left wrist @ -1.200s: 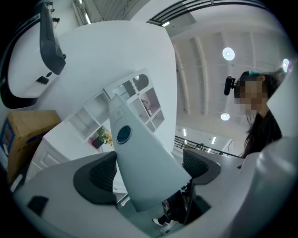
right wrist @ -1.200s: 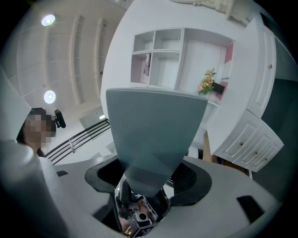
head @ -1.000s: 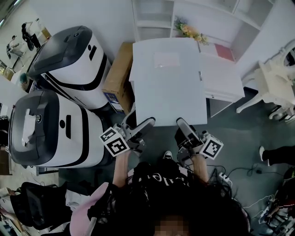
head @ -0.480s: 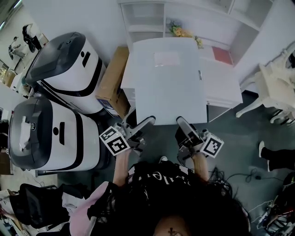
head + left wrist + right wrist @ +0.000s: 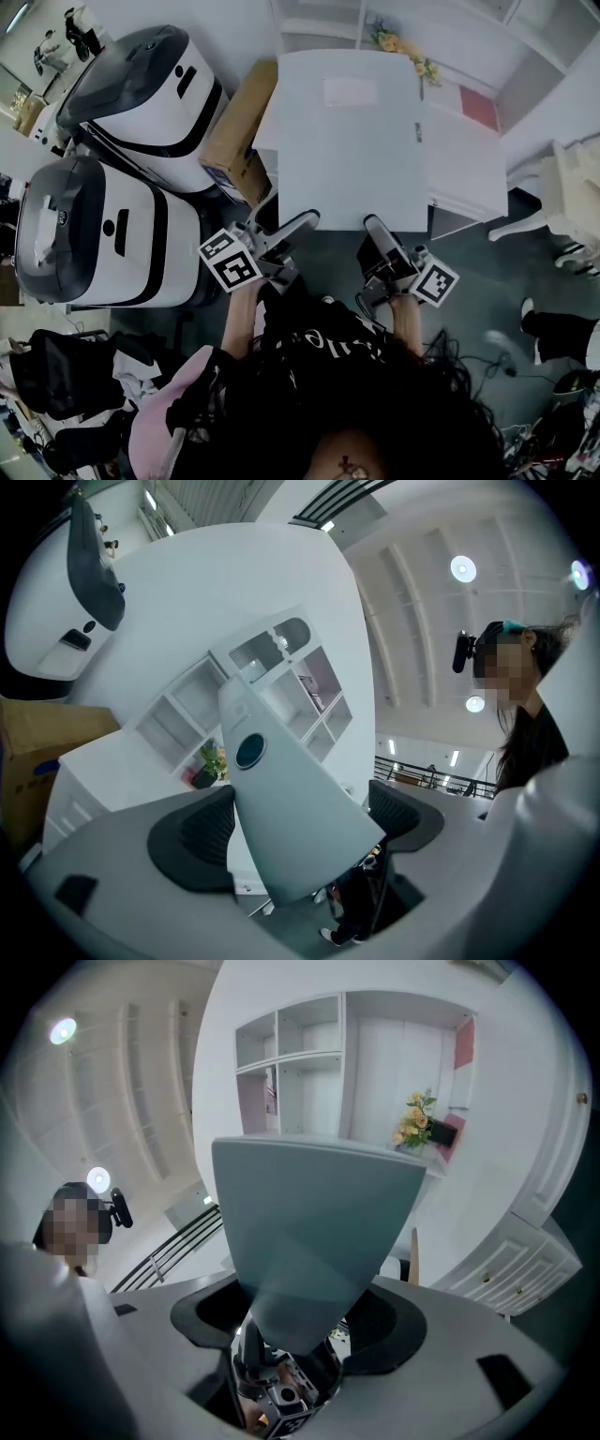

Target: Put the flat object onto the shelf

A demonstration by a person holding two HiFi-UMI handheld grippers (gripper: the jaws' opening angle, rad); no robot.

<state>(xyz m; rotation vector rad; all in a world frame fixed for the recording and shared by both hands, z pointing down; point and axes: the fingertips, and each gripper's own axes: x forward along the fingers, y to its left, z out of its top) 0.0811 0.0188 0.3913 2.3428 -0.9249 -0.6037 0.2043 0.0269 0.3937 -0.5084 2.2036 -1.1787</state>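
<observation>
Nearer the shelf the board had moved; left gripper and right gripper both clenched its near edge. Keeping them level should have let it slide in flat.

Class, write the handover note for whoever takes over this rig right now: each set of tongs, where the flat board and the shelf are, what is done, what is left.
Left tongs: shut on the near edge of the flat board, left side.
Right tongs: shut on the same edge, right side.
Flat board: held up by both, apparently about level, in front of the white shelf unit; flowers stand past its far right corner.
Done: board gripped and brought up facing the shelf unit.
Left: set it onto a shelf, then open both tongs.
</observation>
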